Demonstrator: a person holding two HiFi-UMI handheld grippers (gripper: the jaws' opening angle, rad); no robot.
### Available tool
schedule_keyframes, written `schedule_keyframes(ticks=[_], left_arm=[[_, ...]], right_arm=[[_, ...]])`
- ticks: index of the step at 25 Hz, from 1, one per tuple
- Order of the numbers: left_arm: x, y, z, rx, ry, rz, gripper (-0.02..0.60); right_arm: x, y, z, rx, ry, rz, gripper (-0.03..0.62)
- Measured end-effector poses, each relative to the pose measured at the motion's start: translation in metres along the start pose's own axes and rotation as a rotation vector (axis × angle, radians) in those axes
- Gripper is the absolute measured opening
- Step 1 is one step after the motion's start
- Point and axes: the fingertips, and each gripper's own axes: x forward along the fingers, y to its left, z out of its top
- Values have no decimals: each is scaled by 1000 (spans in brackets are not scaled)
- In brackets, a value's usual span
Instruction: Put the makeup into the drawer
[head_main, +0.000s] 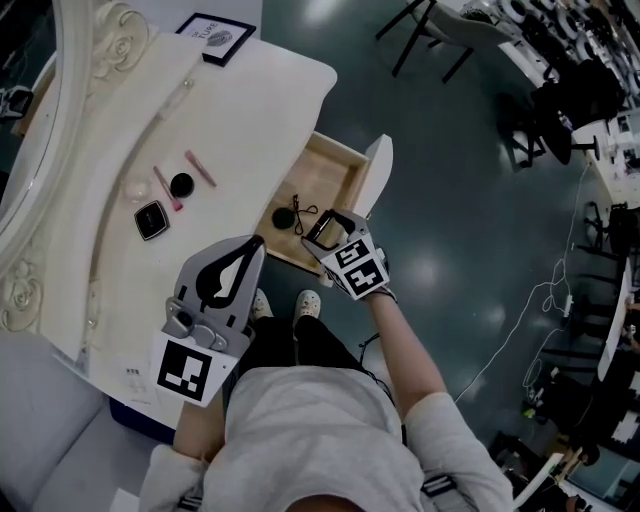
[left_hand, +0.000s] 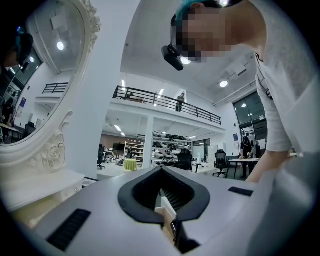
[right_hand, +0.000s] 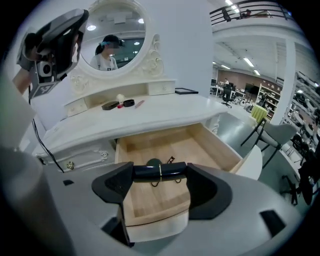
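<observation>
My right gripper (right_hand: 160, 172) is shut on a dark makeup tube (right_hand: 150, 171) with a thin gold band, held crosswise between the jaws. It hovers over the front of the open wooden drawer (right_hand: 220, 150), also seen as the right gripper (head_main: 322, 232) in the head view. A dark round item with a thin cord (head_main: 284, 217) lies inside the drawer (head_main: 335, 160). On the white vanity top lie two pink sticks (head_main: 200, 168), a round black compact (head_main: 181, 184) and a square black compact (head_main: 151, 219). My left gripper (head_main: 257, 241) is shut, empty, raised near the table's front edge.
An ornate oval mirror (head_main: 30, 120) stands at the back of the vanity (head_main: 260, 90), and a framed picture (head_main: 215, 37) lies at its far end. The person's feet (head_main: 307, 300) are below the drawer. Chairs (head_main: 430, 30) and cables (head_main: 545, 300) are on the dark floor.
</observation>
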Motion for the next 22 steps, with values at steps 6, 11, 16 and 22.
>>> schedule_keyframes(ticks=[6, 11, 16, 22], left_arm=[[-1, 4, 0, -5, -3, 21, 12], [-6, 10, -3, -9, 5, 46, 12], [-12, 14, -8, -17, 16, 75, 12], [-17, 18, -11, -23, 18, 93, 12]], right_arm=[[23, 7, -19, -88, 148, 56, 314], [41, 10, -37, -217, 309, 83, 314], [48, 11, -50, -351, 422, 82, 314], [54, 19, -43, -559, 513, 66, 314]])
